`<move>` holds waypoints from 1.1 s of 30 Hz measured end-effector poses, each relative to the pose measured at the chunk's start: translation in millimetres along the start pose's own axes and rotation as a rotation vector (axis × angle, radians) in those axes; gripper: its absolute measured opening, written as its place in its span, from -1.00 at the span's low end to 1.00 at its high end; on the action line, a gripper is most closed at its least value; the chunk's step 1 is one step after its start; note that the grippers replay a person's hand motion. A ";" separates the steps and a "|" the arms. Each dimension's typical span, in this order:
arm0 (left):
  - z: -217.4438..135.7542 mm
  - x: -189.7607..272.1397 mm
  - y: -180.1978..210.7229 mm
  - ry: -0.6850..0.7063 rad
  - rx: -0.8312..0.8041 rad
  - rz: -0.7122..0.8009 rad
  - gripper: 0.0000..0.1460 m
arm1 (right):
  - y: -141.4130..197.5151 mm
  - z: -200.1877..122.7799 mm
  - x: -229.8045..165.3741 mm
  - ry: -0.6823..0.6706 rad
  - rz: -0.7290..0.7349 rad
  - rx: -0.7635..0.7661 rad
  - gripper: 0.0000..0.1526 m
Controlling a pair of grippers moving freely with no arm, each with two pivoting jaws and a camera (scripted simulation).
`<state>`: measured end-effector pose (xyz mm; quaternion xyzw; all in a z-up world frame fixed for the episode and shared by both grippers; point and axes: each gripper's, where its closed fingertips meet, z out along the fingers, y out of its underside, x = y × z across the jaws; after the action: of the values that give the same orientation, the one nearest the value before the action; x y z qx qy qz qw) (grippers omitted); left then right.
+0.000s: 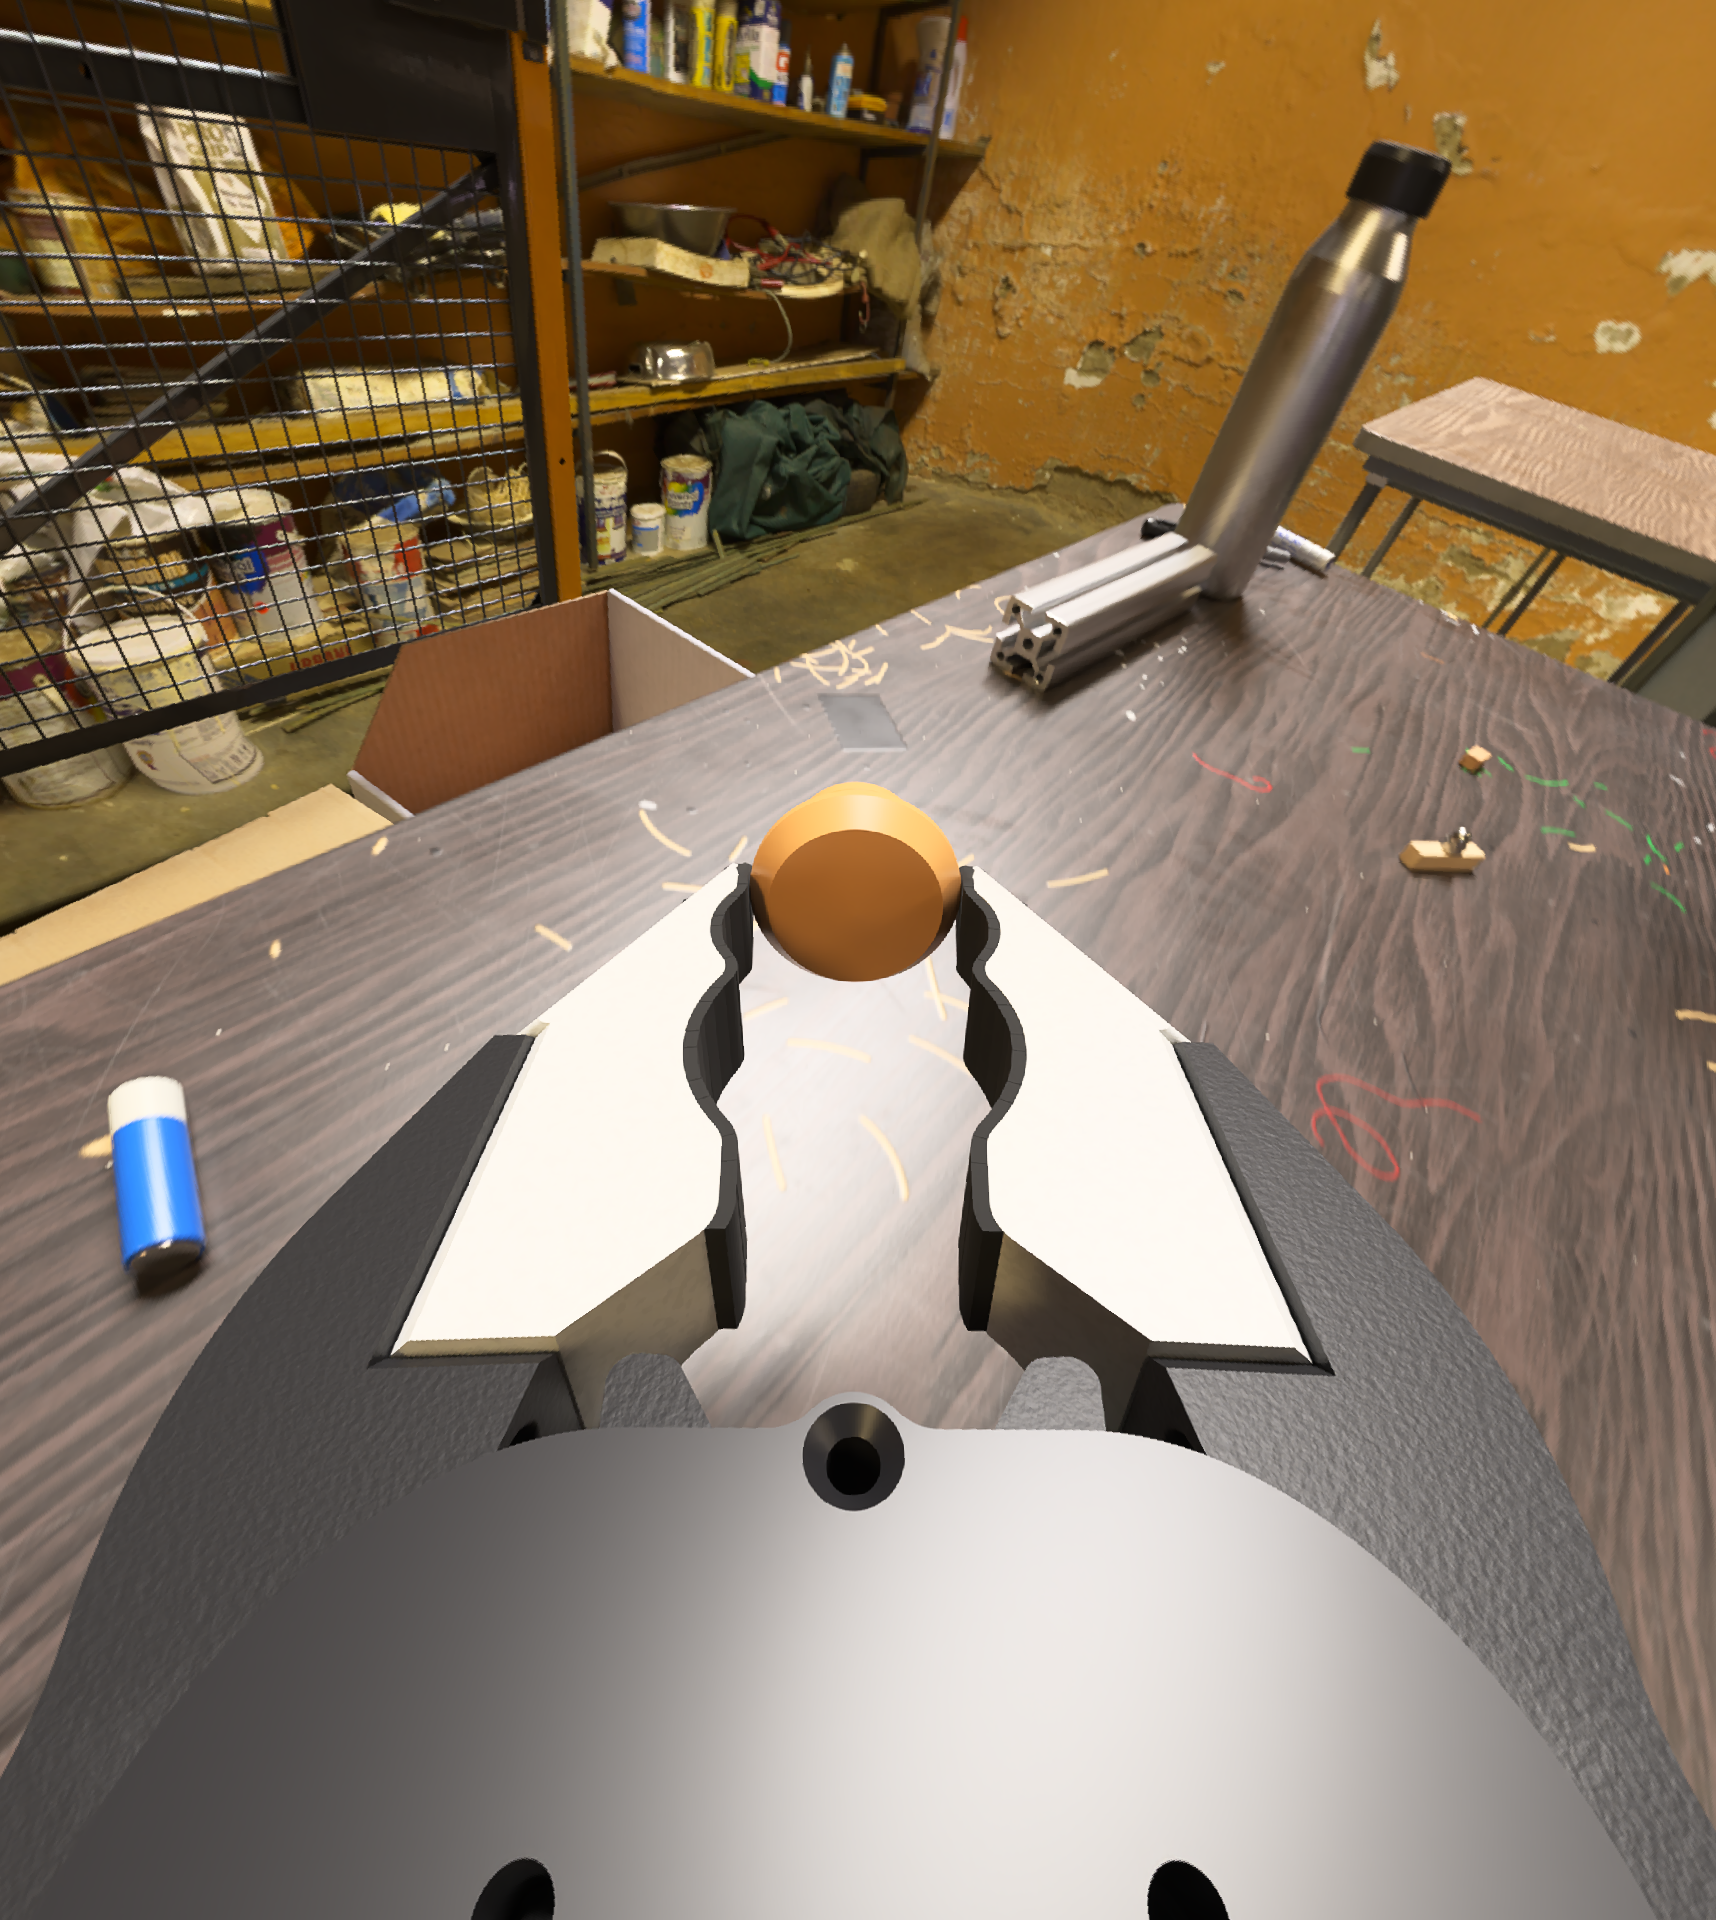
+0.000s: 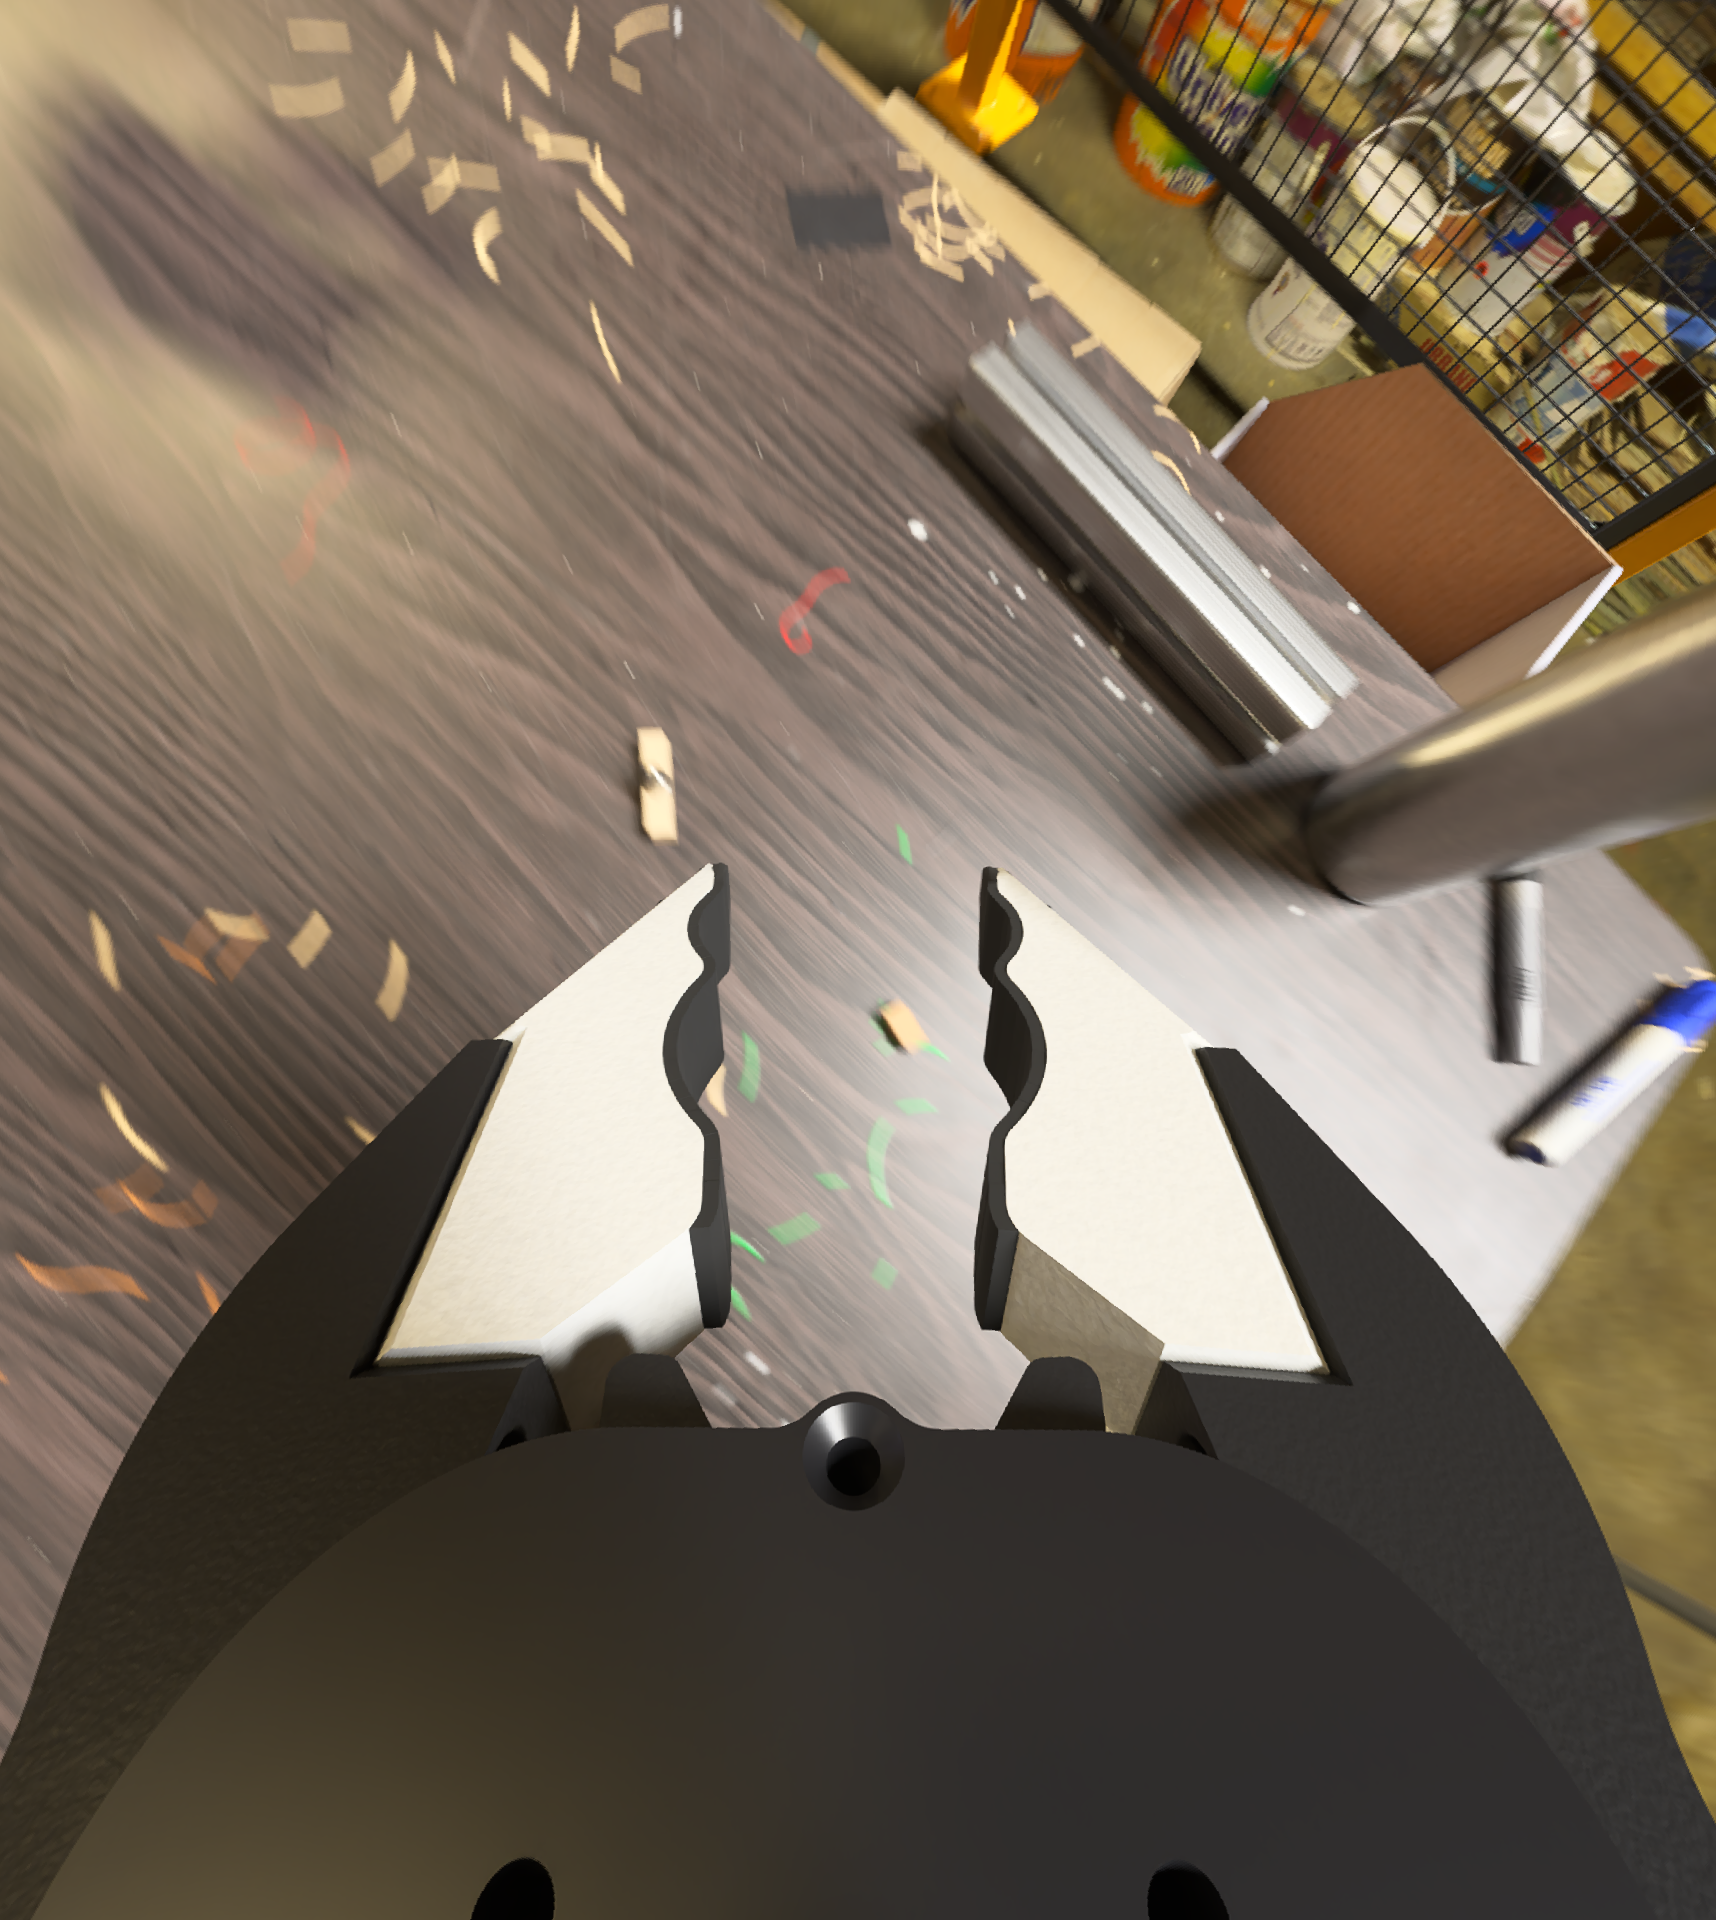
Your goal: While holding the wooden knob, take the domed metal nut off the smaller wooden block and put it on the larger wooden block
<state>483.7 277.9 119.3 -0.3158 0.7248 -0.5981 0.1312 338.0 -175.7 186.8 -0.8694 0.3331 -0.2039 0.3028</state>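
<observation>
My left gripper (image 1: 854, 899) is shut on the round wooden knob (image 1: 854, 883) and holds it above the dark table. Far right in this view, a long flat wooden block (image 1: 1443, 856) lies on the table with the small domed metal nut (image 1: 1456, 837) on it. A smaller wooden block (image 1: 1476, 758) lies bare beyond it. My right gripper (image 2: 854, 878) is open and empty above the table. The long block (image 2: 655, 784) with the nut (image 2: 660, 777) lies ahead and to the left of its fingertips. The smaller block (image 2: 901, 1023) shows between its fingers, on the table below.
A steel bottle (image 1: 1301, 364) stands beside an aluminium extrusion (image 1: 1093, 613) at the table's far edge. A blue and white tube (image 1: 155, 1174) lies at the left. A cardboard box (image 1: 521, 686) sits past the edge. A marker (image 2: 1623, 1070) lies near the right gripper. Shavings litter the table (image 1: 1249, 1351).
</observation>
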 end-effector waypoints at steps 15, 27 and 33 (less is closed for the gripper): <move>84.4 30.8 -36.8 -0.017 -0.037 0.024 -0.47 | 111.4 75.5 19.6 -0.675 -0.409 -0.212 -0.68; 96.8 33.5 -47.9 -0.011 -0.044 0.025 -0.47 | 133.2 97.7 -3.6 -0.750 -0.477 -0.280 -0.77; 97.6 36.2 -44.0 -0.001 -0.064 0.037 -0.47 | 133.7 97.5 -10.3 -0.767 -0.472 -0.225 -0.81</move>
<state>524.7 175.4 143.4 -0.3065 0.7492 -0.5720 0.1324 324.1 -209.9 25.2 -0.9615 0.0103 0.1066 0.2531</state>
